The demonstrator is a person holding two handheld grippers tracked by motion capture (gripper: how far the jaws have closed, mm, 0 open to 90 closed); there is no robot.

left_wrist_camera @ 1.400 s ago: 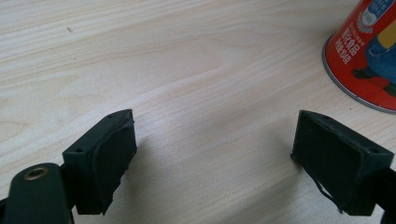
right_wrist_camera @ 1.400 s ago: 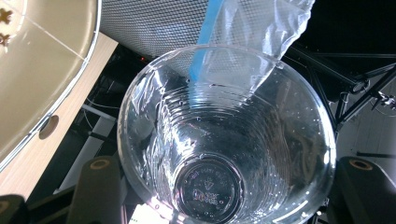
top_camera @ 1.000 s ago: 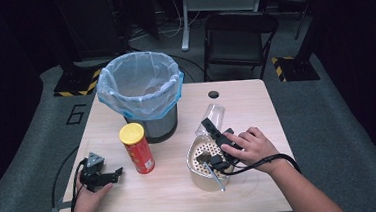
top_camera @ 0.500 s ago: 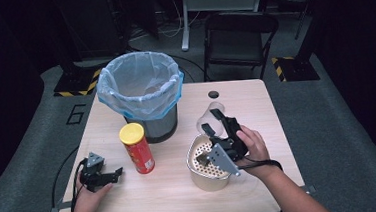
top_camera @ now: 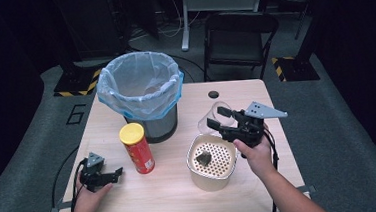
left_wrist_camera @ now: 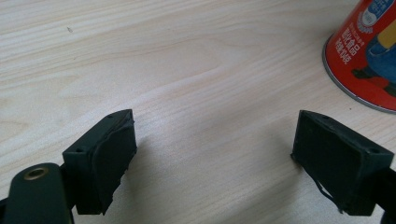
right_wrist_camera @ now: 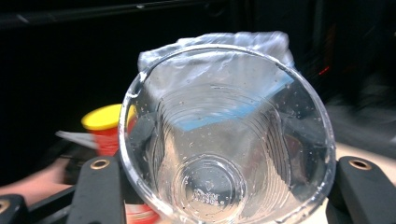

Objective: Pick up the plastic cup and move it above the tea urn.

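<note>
My right gripper [top_camera: 220, 118] is shut on a clear plastic cup [top_camera: 208, 120], held tilted in the air above the far rim of a beige perforated container [top_camera: 214, 180]. A small dark lump [top_camera: 203, 158] lies inside that container. In the right gripper view the cup [right_wrist_camera: 229, 140] sits between both jaws of the right gripper [right_wrist_camera: 229, 163], with the lined bin [right_wrist_camera: 210, 42] behind it. My left gripper [top_camera: 111, 174] rests on the table at the front left, open with nothing in it [left_wrist_camera: 224, 154], beside a red can [top_camera: 138, 149] with a yellow lid.
A dark bin with a pale blue liner [top_camera: 139, 89] stands at the table's back left, just behind the red can [left_wrist_camera: 369, 51]. A small round hole [top_camera: 214, 94] marks the tabletop near the far edge. A black chair [top_camera: 236, 32] stands beyond the table.
My right hand has risen and shifted right with the cup, coming off the beige container, and its wrist has turned. The left gripper has stayed put.
</note>
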